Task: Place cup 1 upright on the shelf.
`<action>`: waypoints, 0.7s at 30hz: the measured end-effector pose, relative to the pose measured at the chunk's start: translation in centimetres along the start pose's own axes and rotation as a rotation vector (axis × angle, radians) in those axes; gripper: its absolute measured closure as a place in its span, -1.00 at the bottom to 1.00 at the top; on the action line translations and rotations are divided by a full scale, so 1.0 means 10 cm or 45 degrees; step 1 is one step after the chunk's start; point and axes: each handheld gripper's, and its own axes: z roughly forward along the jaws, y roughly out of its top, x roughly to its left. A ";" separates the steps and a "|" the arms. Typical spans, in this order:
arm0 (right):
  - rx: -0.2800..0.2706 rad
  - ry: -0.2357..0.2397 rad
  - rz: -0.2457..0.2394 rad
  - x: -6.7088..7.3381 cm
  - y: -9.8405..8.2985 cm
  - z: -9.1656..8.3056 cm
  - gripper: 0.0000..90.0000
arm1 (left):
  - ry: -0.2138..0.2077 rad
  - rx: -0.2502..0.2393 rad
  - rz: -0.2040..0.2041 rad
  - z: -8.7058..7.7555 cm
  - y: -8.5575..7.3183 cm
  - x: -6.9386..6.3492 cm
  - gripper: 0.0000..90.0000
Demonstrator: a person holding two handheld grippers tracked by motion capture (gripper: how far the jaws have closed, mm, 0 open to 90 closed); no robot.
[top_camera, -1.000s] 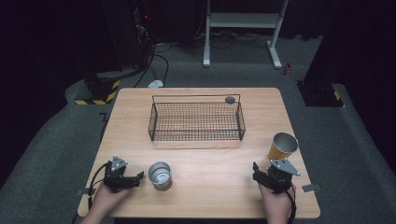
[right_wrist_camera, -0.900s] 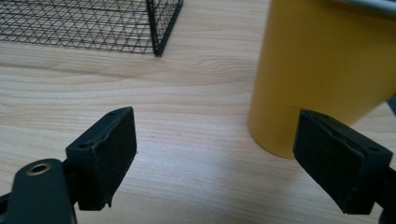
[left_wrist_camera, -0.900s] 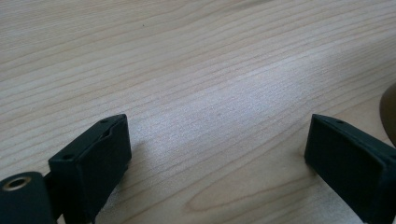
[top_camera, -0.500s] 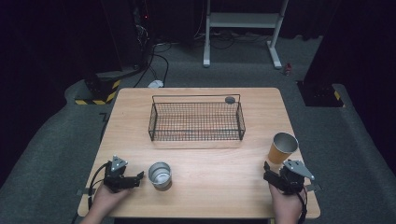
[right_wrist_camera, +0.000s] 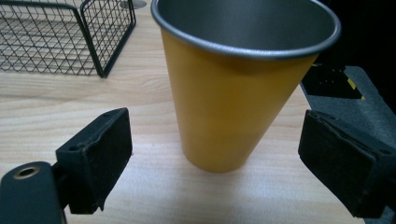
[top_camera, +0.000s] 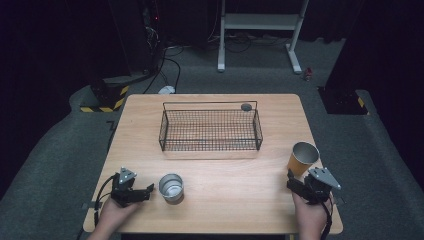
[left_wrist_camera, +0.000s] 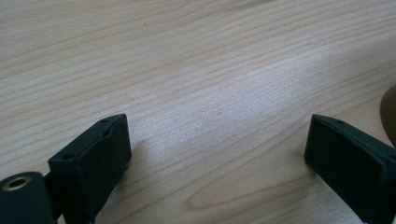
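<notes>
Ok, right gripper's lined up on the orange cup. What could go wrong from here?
1. The orange cup is tall and tapers to a narrow base; a bump from either pad of the open right gripper before closing could tip it.
2. It stands near the table's right edge, so a knocked cup might roll off.
3. The left gripper is open beside the steel cup; a stray move could shove it.

Evenly lit table point(top_camera: 225, 175) amid dark surroundings — soft shadows, slightly blurred close-ups.
</notes>
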 end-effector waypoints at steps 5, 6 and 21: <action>-0.028 -0.017 0.005 -0.02 0.04 0.08 -0.79 | 0.006 0.003 -0.006 0.00 0.00 -0.01 -0.83; -0.029 -0.015 0.004 -0.02 0.05 0.10 -0.79 | 0.007 0.003 -0.006 0.00 0.00 -0.01 -0.83; -0.064 -0.046 0.033 -0.10 0.20 0.31 -0.78 | 0.022 0.000 -0.024 -0.01 -0.01 -0.02 -0.83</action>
